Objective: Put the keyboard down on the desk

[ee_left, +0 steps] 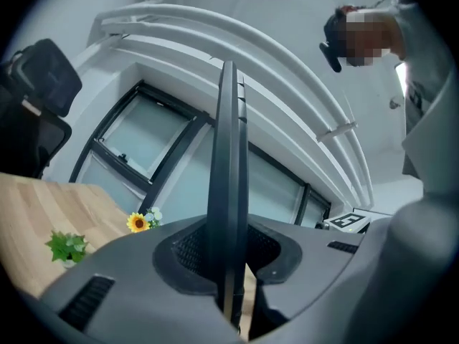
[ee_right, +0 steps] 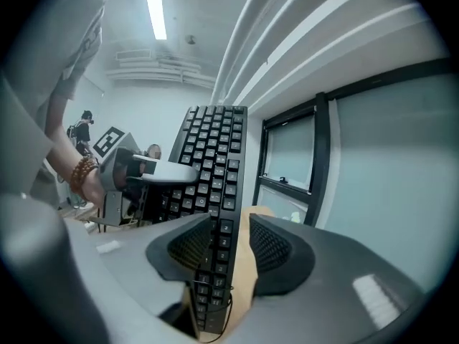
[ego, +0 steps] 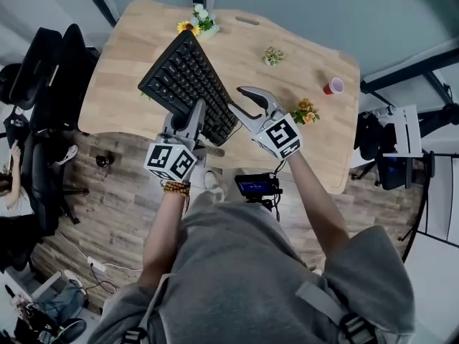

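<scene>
A black keyboard (ego: 190, 84) hangs tilted over the wooden desk (ego: 122, 63), its far end toward the flowers. My left gripper (ego: 195, 115) is shut on its near edge; in the left gripper view the keyboard (ee_left: 228, 178) stands edge-on, pinched between the pads of the left gripper (ee_left: 228, 264). My right gripper (ego: 244, 104) is at the keyboard's near right corner with its jaws apart. In the right gripper view the keyboard (ee_right: 215, 149) runs between the pads of the right gripper (ee_right: 233, 246), and a gap shows beside the right pad.
On the desk stand a sunflower pot (ego: 195, 24), a small green plant (ego: 272, 56), orange flowers (ego: 305, 112) and a red cup (ego: 333, 86). Black office chairs (ego: 50, 84) stand left of the desk. A small screen device (ego: 257, 185) hangs at the person's waist.
</scene>
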The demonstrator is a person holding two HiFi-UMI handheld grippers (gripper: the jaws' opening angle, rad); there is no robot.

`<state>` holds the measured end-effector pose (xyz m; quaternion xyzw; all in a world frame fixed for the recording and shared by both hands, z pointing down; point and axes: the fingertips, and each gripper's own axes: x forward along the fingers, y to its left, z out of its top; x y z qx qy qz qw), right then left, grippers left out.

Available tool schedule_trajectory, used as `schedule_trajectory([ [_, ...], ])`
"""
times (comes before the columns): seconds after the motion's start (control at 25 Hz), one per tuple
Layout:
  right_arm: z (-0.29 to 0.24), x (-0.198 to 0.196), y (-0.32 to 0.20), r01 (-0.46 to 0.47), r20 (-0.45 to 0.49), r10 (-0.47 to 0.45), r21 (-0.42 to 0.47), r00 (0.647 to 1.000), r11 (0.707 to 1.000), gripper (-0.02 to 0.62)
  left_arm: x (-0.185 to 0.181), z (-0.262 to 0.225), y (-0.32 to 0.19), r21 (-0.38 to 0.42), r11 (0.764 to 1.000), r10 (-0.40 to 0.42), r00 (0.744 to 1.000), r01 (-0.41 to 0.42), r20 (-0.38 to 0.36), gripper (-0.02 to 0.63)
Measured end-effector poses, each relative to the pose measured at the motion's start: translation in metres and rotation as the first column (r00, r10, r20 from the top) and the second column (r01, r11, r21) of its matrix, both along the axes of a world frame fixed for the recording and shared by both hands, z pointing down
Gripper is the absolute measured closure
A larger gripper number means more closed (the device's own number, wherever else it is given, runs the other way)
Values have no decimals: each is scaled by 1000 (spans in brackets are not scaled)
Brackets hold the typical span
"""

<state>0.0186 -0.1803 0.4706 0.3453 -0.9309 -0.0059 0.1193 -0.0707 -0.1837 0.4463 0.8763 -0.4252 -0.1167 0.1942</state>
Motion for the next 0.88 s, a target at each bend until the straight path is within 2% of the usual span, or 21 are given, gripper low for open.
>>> schedule_trajectory([
  [0.2, 30, -6, -18, 133, -47, -137, -86, 989, 987, 337, -2, 15, -13, -60, 998, 25, 992, -32, -124, 517],
  [0.36, 47, -11, -27, 223, -37, -230, -136, 973, 965, 314, -1, 17, -15, -47, 997, 51, 986, -60, -158, 517],
  [0.6, 52, -14, -30, 299, 15, -301, -176, 953, 938, 301, 0, 20, -17, -44, 995, 75, 975, -86, -208, 512],
  [0.68, 49, -11, -33, 311, 53, -306, -180, 950, 933, 294, 1, 21, -18, -43, 994, 86, 968, -98, -237, 513],
  [0.76, 46, -9, -38, 310, 82, -299, -191, 951, 931, 258, 1, 21, -18, -40, 993, 93, 960, -107, -265, 512],
  [0.88, 45, -11, -40, 338, 98, -324, -202, 941, 919, 267, 0, 24, -22, -46, 993, 93, 948, -112, -305, 512],
])
